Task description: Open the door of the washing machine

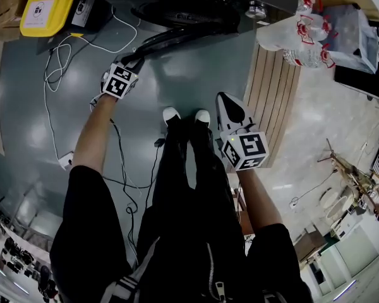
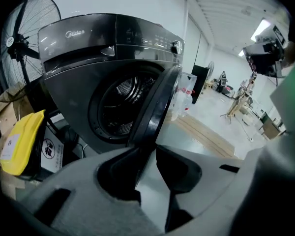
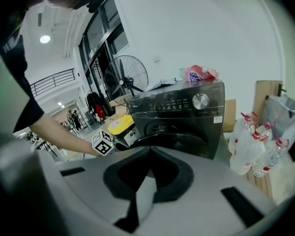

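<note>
The biggest worry is the one washing machine [image 2: 88,48] itself. Its single door [image 2: 155,107] stands part-way out from the drum, and if I haul it past its stop I think the hinge would take the strain.

My left tongs [image 2: 146,154] are narrowed onto the door's outer rim and pinch it only at the very tips. That hold looks shallow to me. A pull that leaves the door's arc could let the rim slip free, and the door might then drift back.

My right tongs [image 3: 150,151] are closed on nothing and sit well back from the machine, so they could not catch it.

Loose cables [image 1: 54,68] trail across the floor near my feet and could snag a backward step.

- One standing fan [image 2: 19,38]
- One slatted wooden board [image 1: 271,100]
- One yellow case [image 2: 22,141]
- Several clear bottles [image 1: 303,33], too bunched to count
- Two tongs
</note>
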A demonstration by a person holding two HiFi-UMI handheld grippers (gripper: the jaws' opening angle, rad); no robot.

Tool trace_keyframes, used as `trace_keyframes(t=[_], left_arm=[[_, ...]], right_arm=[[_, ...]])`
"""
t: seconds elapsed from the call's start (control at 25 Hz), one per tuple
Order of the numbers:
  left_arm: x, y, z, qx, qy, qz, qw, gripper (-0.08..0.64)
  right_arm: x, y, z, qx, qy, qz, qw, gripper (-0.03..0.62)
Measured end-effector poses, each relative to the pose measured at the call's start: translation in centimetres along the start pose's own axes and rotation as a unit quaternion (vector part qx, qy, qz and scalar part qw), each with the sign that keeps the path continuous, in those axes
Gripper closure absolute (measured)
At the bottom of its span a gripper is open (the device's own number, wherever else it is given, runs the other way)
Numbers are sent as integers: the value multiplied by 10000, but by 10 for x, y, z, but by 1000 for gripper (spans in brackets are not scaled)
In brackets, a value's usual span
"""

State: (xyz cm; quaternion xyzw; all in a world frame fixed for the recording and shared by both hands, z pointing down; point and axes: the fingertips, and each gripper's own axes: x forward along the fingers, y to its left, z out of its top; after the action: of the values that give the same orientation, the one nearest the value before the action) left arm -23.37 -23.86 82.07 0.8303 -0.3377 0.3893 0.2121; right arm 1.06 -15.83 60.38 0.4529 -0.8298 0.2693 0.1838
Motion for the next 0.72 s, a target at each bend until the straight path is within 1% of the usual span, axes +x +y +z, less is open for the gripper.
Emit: trace_keyframes(t=[0.32,0.56,0.72], left_arm=[[-9,-67,-28,-646,-184,156,9976,459],[-9,-124,-41,-1005,-148,82,9948,465],[-9,-166,-47,-1226,-116,91,9923,468]], right_arm=[[-26,-7,-5,45,-14,66,10000,589],[-49,-15,-21,-87,84,232,9997,589],[-70,-24,-30,-54,80,258,9996,589]])
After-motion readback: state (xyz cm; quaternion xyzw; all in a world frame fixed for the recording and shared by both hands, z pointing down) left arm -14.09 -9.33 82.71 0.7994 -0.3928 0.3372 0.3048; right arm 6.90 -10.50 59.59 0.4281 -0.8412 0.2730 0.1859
